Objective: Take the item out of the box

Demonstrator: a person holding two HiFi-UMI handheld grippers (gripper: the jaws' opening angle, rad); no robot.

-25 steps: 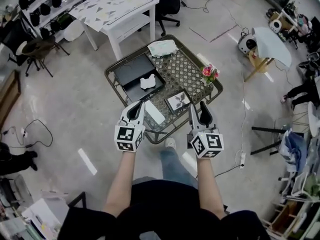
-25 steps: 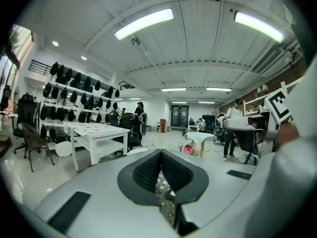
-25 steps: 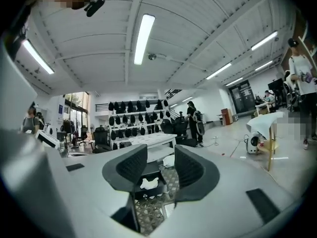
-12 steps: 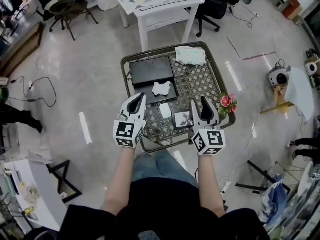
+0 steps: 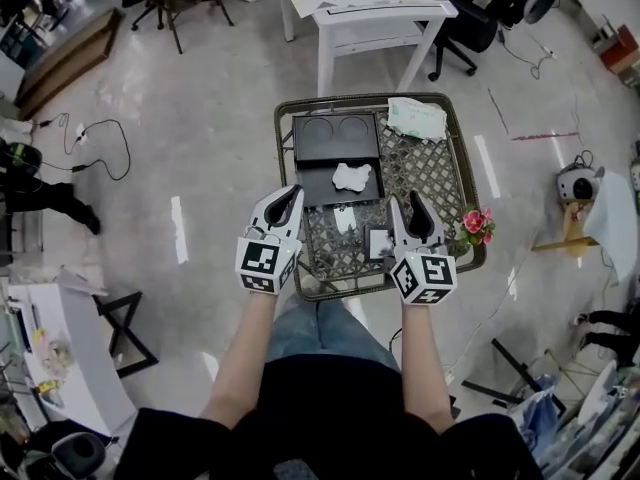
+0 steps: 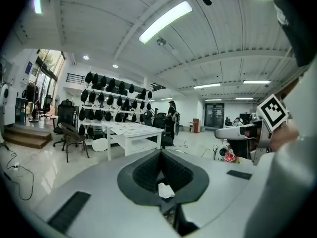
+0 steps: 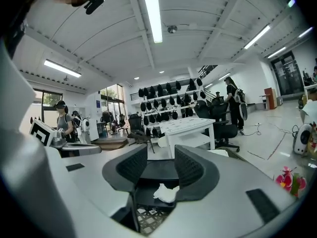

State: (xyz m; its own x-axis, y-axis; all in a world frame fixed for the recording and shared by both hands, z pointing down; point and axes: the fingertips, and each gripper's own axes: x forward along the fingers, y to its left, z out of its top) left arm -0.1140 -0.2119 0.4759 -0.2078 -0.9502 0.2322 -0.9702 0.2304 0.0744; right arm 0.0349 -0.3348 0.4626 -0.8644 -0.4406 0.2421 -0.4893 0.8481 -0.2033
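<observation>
Tongs first: left gripper (image 5: 288, 196) has its jaws drawn together at the tips with nothing between them. Right gripper (image 5: 408, 208) has its jaws apart, also empty. Both hang over the near edge of the low lattice table (image 5: 420, 168), well short of the box (image 5: 318, 186). Looks like an approach pose, lined up but not committed. Each gripper's own view sights the target straight down the jaw line, so I'd guess the aim is deliberate.

The box is black, lying open near the far-left part of the table. Its lid (image 5: 335, 136) is flipped back flat, with two round recesses showing. That leaves the base open from above, so nothing needs lifting out of the way first.

The item (image 5: 351, 176) sits in the base toward its right side. It's small, white and lumpy with an irregular outline. It could be crumpled or moulded, can't tell at this size. It stands out sharply against the black liner and nothing touches it.

Right gripper is the likelier picker since it's already open. The pink flower (image 5: 477, 220) at the right rim is clear of the path.
</observation>
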